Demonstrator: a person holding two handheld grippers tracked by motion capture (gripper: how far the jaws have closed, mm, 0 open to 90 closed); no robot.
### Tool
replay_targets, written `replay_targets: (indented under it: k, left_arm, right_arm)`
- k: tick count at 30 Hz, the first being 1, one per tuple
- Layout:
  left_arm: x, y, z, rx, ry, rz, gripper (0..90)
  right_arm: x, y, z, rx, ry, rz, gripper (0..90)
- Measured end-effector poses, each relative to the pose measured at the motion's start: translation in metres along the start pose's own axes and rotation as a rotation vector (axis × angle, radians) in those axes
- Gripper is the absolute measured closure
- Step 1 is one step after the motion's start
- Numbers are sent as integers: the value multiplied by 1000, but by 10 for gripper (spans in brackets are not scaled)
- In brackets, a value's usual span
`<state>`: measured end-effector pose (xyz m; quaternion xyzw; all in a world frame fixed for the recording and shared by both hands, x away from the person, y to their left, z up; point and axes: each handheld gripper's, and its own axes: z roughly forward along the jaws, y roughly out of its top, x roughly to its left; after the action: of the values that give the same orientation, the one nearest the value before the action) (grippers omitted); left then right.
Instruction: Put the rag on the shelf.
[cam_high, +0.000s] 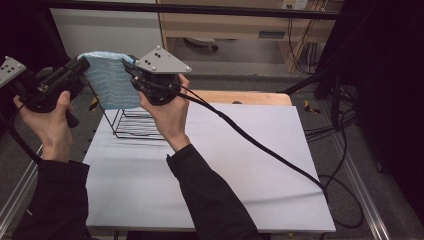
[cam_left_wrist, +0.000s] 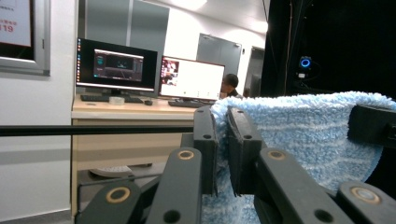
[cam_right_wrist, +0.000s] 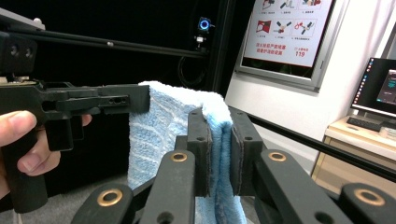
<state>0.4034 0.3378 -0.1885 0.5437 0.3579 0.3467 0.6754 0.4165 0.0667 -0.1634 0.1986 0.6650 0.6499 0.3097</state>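
A light blue fluffy towel (cam_high: 111, 81) hangs stretched in the air between both grippers, above a black wire rack (cam_high: 136, 122). My left gripper (cam_high: 84, 64) is shut on the towel's left top corner; in the left gripper view the towel (cam_left_wrist: 299, 135) is pinched between the black jaws of my left gripper (cam_left_wrist: 221, 126). My right gripper (cam_high: 130, 67) is shut on the right top corner; in the right gripper view its jaws clamp a fold of the towel (cam_right_wrist: 159, 135) at my right gripper (cam_right_wrist: 219, 128), with the other gripper (cam_right_wrist: 70, 105) at the far corner.
The wire rack stands at the back left of a white table (cam_high: 240, 165), whose wooden edge (cam_high: 250, 96) shows behind. A black cable (cam_high: 260, 147) trails from the right gripper across the table. A desk with monitors (cam_left_wrist: 149, 70) stands in the room behind.
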Motion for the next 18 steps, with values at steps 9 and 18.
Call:
replay_targets:
  k: [9,18]
  left_arm:
    - [7,18,8,-9,18,26,829]
    - [15,29,20,-20,37,7,829]
  right_arm:
    - [-9,16,17,-15,-5,5,812]
    - [-16,25,28,-25,7,4,811]
